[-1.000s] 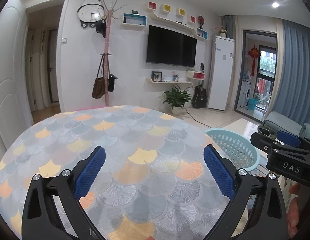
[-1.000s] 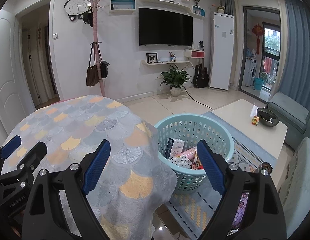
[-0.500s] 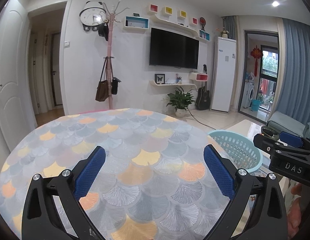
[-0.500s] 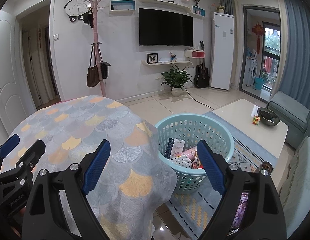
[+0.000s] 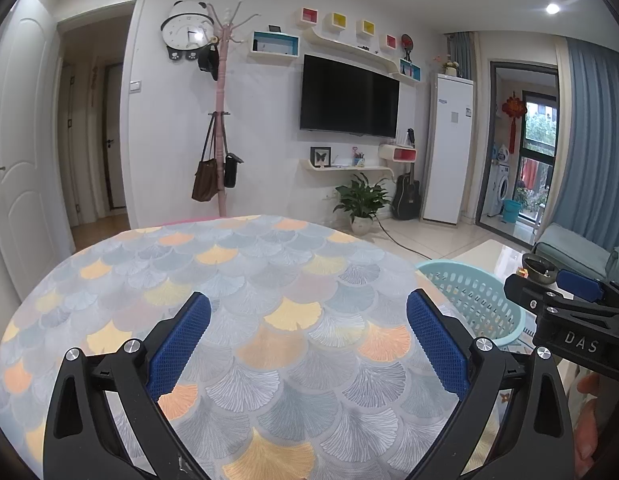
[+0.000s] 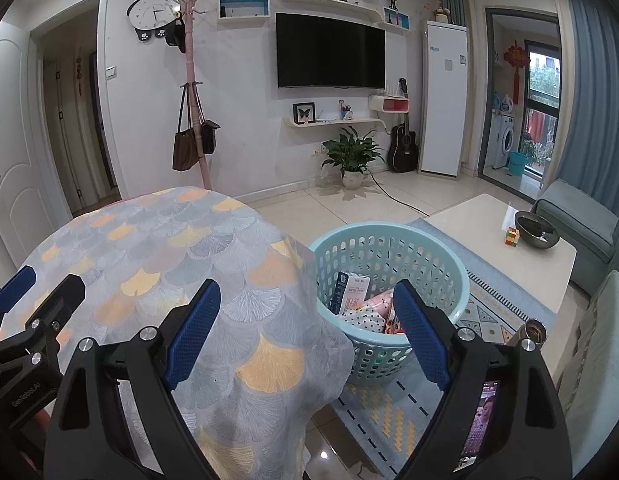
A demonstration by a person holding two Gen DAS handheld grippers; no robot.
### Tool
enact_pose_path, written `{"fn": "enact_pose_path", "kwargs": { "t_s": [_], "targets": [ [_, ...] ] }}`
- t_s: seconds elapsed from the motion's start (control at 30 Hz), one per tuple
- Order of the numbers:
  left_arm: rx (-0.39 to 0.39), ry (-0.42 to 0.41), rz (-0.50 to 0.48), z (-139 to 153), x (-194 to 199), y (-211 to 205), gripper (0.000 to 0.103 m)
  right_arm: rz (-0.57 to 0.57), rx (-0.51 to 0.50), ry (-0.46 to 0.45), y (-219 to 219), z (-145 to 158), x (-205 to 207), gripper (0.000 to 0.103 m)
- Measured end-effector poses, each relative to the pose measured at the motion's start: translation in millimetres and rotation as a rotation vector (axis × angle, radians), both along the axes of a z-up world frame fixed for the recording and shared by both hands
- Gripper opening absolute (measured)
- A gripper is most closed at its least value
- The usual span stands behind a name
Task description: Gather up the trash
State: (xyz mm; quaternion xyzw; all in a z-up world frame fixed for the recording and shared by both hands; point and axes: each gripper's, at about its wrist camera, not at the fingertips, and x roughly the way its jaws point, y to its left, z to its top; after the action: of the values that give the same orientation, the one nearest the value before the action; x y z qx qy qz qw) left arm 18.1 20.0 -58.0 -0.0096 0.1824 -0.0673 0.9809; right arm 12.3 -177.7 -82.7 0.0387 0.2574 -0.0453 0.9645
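Observation:
My left gripper (image 5: pixel 308 300) is open and empty above a round table (image 5: pixel 269 276) covered with a fan-pattern cloth. No trash shows on the cloth in either view. My right gripper (image 6: pixel 306 288) is open too, with nothing between its blue pads, over the table's (image 6: pixel 169 240) right edge. Just beyond it on the floor stands a light-blue basket (image 6: pixel 389 229). The basket holds a white and blue carton (image 6: pixel 351 292) and some crumpled wrappers (image 6: pixel 373 314). The left wrist view catches the basket (image 5: pixel 469 300) past the table edge, with my right gripper's fingers (image 5: pixel 577 284) beside it.
A white coffee table (image 6: pixel 481 216) with a dark bowl (image 6: pixel 537 230) and a small coloured cube stands right of the basket, on a patterned rug (image 6: pixel 389 404). A blue-grey sofa (image 6: pixel 581 216) lies further right. A lit phone (image 6: pixel 479 416) and a metal cup (image 6: pixel 535 330) show at lower right.

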Motion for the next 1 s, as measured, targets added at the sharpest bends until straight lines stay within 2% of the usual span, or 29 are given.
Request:
{"fn": "enact_pose_path", "kwargs": {
  "t_s": [1.0],
  "targets": [
    [0.001, 0.001, 0.006, -2.1, 0.4, -3.5, 0.095, -0.003, 0.004, 0.011, -7.0, -4.5, 3.3, 0.084]
  ]
}}
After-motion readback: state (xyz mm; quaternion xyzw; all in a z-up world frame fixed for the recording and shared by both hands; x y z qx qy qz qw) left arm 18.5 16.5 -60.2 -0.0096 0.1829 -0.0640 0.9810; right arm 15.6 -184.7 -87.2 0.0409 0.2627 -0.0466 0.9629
